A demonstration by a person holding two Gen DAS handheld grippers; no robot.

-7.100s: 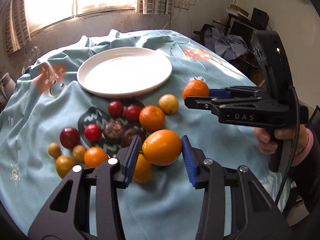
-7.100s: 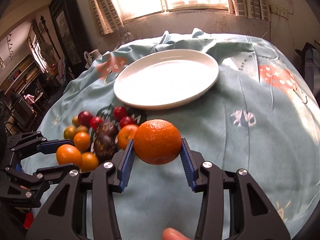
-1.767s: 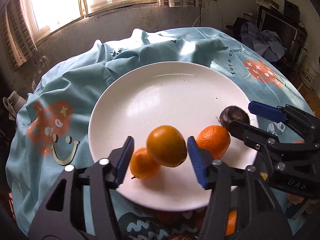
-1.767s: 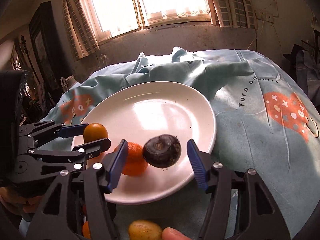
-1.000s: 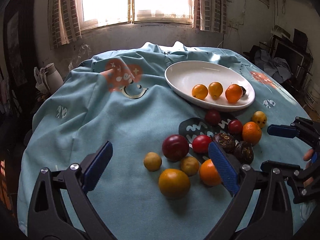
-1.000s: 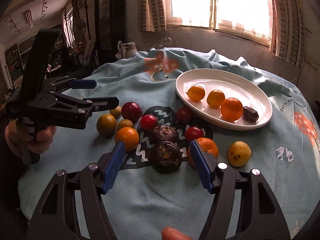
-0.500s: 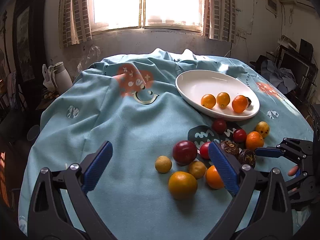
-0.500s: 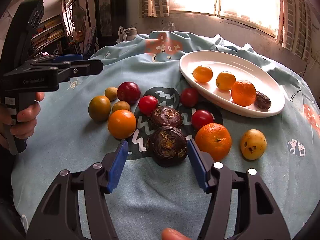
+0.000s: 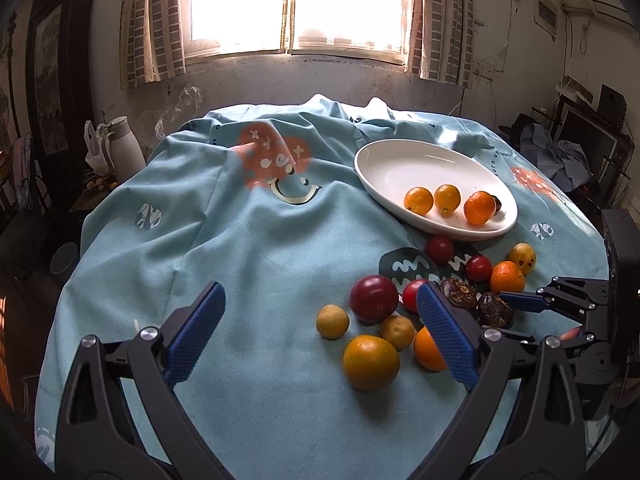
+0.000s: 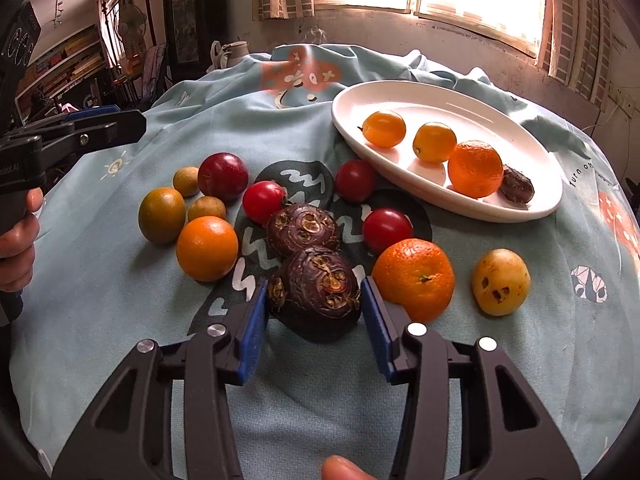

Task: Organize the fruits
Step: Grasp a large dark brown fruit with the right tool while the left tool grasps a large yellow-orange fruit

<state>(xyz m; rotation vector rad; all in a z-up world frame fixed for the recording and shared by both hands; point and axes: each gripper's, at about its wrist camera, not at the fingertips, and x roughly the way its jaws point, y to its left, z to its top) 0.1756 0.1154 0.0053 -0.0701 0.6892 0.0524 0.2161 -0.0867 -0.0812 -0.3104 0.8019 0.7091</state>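
A white oval plate (image 10: 440,92) holds two small oranges, a tangerine (image 10: 475,169) and one dark purple fruit (image 10: 517,189). More fruit lies loose on the blue tablecloth in front of it. My right gripper (image 10: 314,282) is low over the cloth, and its jaws are closing on the nearer dark purple fruit (image 10: 314,308); both blue pads touch its sides. A second dark fruit (image 10: 303,228) sits just behind it. My left gripper (image 9: 318,296) hangs wide open above the cloth with nothing gripped; a big orange (image 9: 371,362) and a red plum (image 9: 374,298) lie beyond it.
A tangerine (image 10: 414,278) sits right beside the right pad, with a spotted yellow fruit (image 10: 501,282) further right. An orange (image 10: 207,248), red tomatoes and small yellow fruits crowd the left. A white jug (image 9: 120,146) stands off the table's far left edge.
My right gripper has sunk toward the cloth and its jaws have narrowed from well apart to touching the near dark purple fruit. The left gripper has barely moved and stays wide open.
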